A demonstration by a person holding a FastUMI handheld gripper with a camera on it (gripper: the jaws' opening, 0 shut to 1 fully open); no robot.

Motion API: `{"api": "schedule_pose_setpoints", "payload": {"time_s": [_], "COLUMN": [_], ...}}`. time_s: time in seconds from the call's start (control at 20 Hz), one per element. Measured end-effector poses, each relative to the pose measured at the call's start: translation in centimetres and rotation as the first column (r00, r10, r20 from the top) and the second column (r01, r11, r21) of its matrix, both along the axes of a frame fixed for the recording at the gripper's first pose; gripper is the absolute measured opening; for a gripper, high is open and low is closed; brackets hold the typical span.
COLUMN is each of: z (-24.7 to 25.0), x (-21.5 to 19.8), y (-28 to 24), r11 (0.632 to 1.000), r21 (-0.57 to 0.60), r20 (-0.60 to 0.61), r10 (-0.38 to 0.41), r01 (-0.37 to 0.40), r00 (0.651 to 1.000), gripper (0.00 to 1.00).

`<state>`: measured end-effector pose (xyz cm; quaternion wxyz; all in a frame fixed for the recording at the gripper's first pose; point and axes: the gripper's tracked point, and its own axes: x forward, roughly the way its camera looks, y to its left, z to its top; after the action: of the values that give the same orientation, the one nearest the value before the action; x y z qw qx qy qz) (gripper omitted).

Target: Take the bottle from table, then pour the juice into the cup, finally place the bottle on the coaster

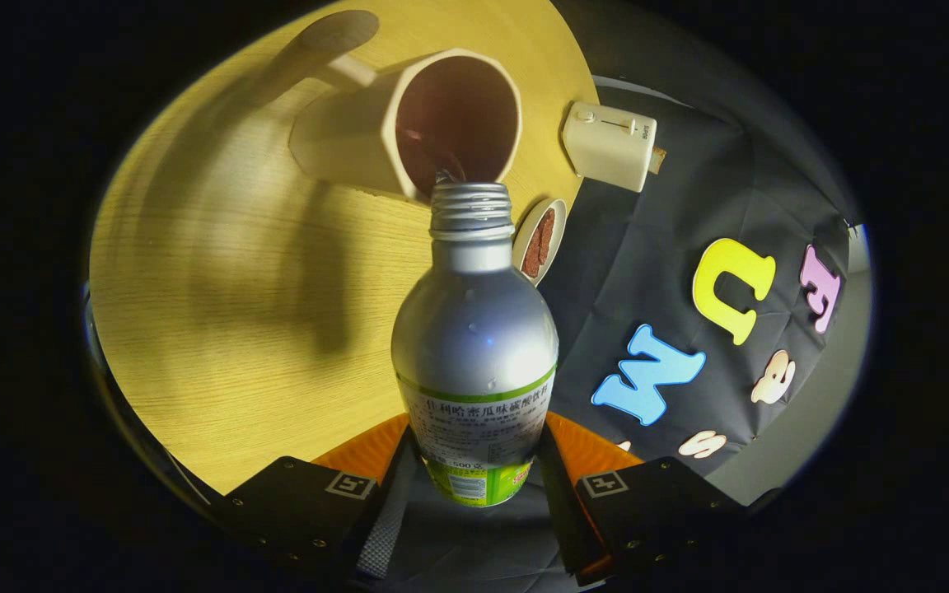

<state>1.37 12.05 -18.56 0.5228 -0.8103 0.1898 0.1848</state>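
Observation:
A silver bottle [474, 329] with a green and white label and an uncapped threaded neck sits between my fingers, and my gripper [474, 461] is shut on the bottle's lower body. The bottle is tipped so that its mouth points at the rim of a white faceted cup [409, 132] just beyond it on the wooden table [219, 272]. The cup's inside looks dark. A thin stream seems to run from the bottle's mouth into the cup. A round coaster [540, 239] with a brown middle lies on the table just right of the bottle's neck.
A small white box-shaped device [610, 147] with a dial stands at the table's far edge, beyond the coaster. The booth's black cloth wall rises behind the table edge. Shadows of cup and bottle fall across the table to the left.

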Motion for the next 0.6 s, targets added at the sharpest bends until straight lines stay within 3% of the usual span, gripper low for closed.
{"api": "schedule_pose_setpoints", "payload": {"time_s": [0.6], "z": [0.84], "x": [0.42], "y": [0.64], "r11": [0.998], "r21": [-0.059], "r20": [0.005], "r10": [0.029], "r01": [-0.029], "r00": [1.000], "gripper": [0.75]}}
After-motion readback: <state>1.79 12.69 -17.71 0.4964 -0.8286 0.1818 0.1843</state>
